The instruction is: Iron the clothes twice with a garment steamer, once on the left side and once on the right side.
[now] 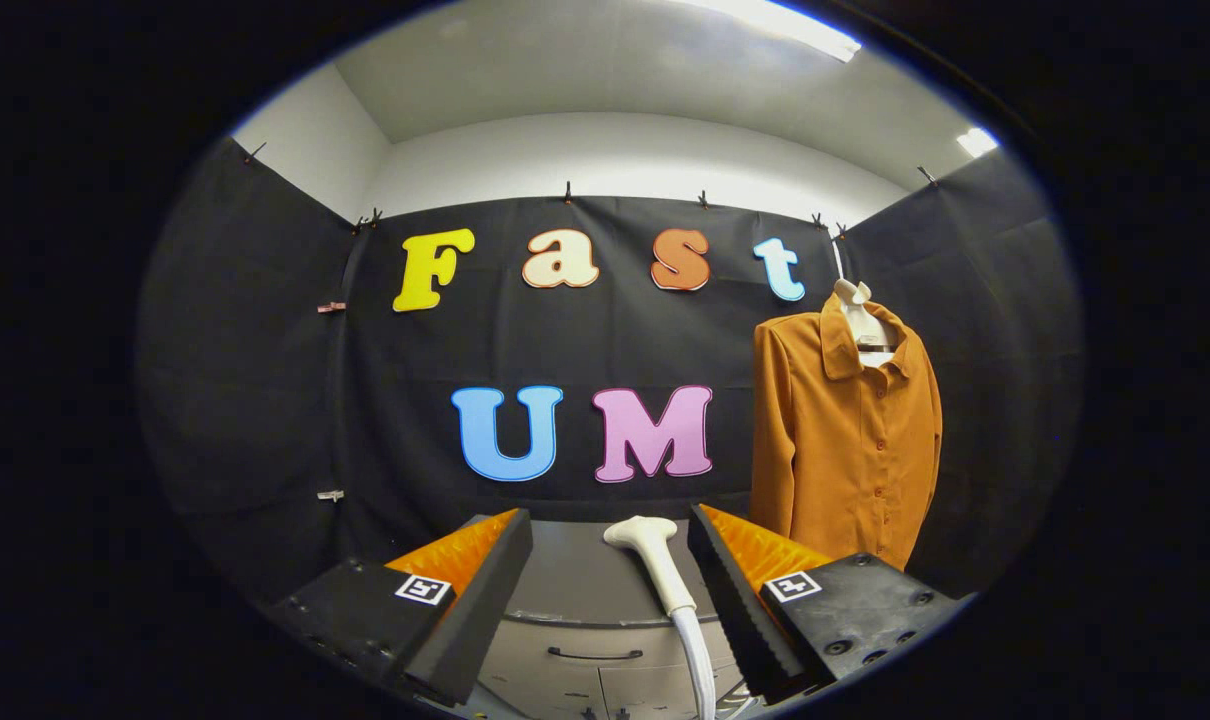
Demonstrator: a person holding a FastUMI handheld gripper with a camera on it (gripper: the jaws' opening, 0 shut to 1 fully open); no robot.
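A grey cabinet (pixel 585 600) stands against the black cloth wall (pixel 265 400) of the booth. Its top surface is flat and grey. Its front face carries a drawer with one dark, slim, horizontal handle (pixel 595 655); seams below it suggest further drawers or doors, though the lower part is too cut off to confirm. The cloth wall is fastened along its upper edge by small dark clips (pixel 568 190), spaced apart. Two small pale clips or tags (pixel 331 307) sit on the seam where the left panel meets the back panel, one well above the other. Above the cloth, white walls meet a white ceiling with a bright strip light (pixel 775 20) and a second light (pixel 977 142) to its right.
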